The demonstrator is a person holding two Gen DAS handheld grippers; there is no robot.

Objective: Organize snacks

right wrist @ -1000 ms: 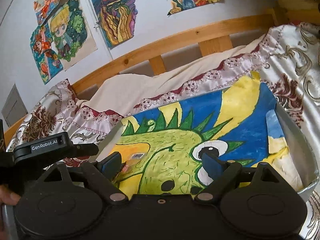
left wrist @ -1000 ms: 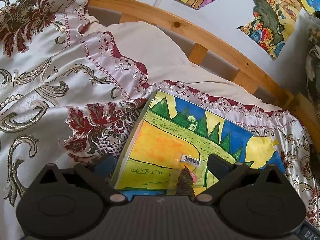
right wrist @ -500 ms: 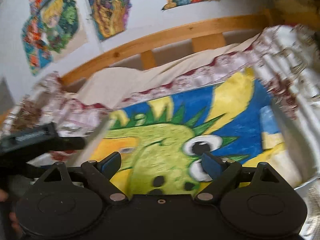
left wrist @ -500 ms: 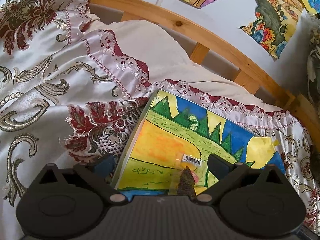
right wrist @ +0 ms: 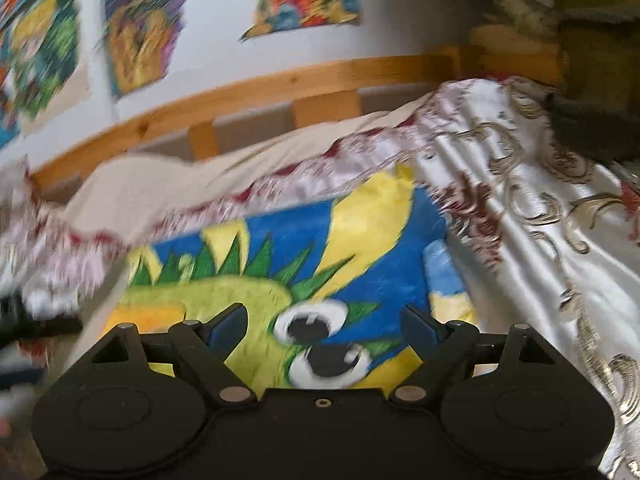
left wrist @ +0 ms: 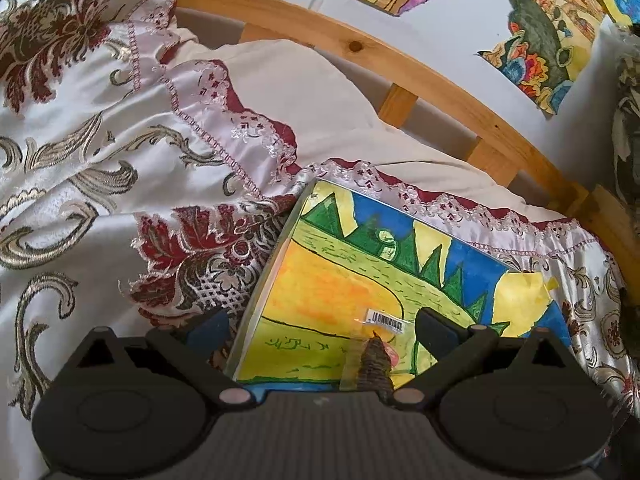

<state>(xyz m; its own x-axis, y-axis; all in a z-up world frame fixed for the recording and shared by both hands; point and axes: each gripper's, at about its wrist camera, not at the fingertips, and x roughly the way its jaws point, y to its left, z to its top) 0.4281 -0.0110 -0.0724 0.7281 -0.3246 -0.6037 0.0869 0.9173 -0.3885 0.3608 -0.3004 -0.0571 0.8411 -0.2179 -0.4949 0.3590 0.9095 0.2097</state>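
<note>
On the glossy embroidered bedspread (left wrist: 100, 168), a flat painted board (left wrist: 320, 292), clear-wrapped snack (left wrist: 370, 356).

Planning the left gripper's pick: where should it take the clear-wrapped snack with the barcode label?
Grip the clear-wrapped snack across its brown cone-shaped body, coming from above along its long axis. It lies flat on the painted tray, pointed tip toward the barcode; the loose wrapper end offers little hold.

**Only a barcode, no legible words**

A white barcode label (left wrist: 387, 319) sits on the clear snack packet (left wrist: 366, 354) lying on the painted board (left wrist: 320, 292); its bars show, but its digits are too small to read. The right wrist view is blurred, with no lettering legible.
</note>
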